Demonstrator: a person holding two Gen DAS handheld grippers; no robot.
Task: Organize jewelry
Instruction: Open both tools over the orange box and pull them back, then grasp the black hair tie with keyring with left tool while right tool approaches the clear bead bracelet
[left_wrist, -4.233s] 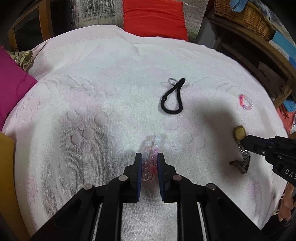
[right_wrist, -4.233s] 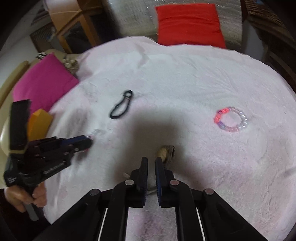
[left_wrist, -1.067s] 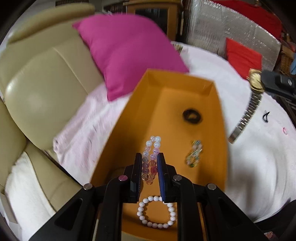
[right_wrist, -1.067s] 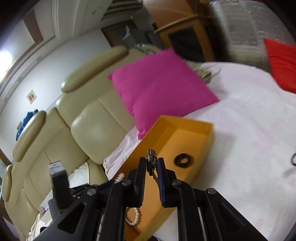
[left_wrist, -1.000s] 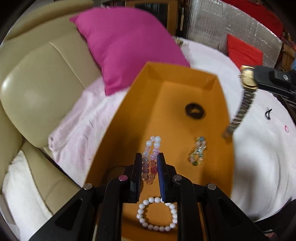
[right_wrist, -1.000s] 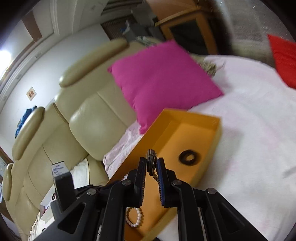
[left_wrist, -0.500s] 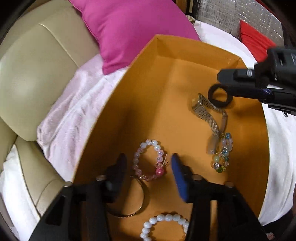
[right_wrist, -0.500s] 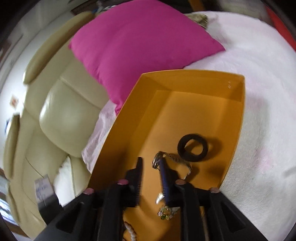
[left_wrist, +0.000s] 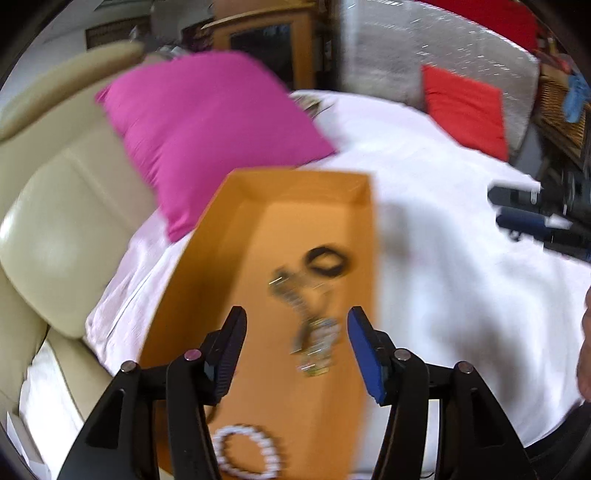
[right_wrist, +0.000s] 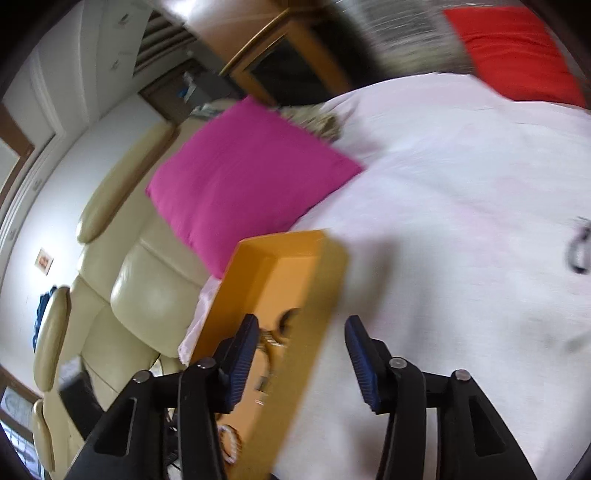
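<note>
An orange tray lies on the white towel. In it I see a black hair tie, a metal watch, a multicoloured bead bracelet and a white pearl bracelet. My left gripper is open and empty above the tray's near half. My right gripper is open and empty over the tray's right wall; it also shows at the right edge of the left wrist view. A black cord loop lies on the towel far right.
A magenta cushion leans on the cream leather sofa behind the tray. A red cushion lies at the far side of the towel. A wicker basket stands at the right.
Both grippers have opened and pulled back up from the tray. The pink bead bracelet and the watch were let go into the tray. The views are motion-blurred.
</note>
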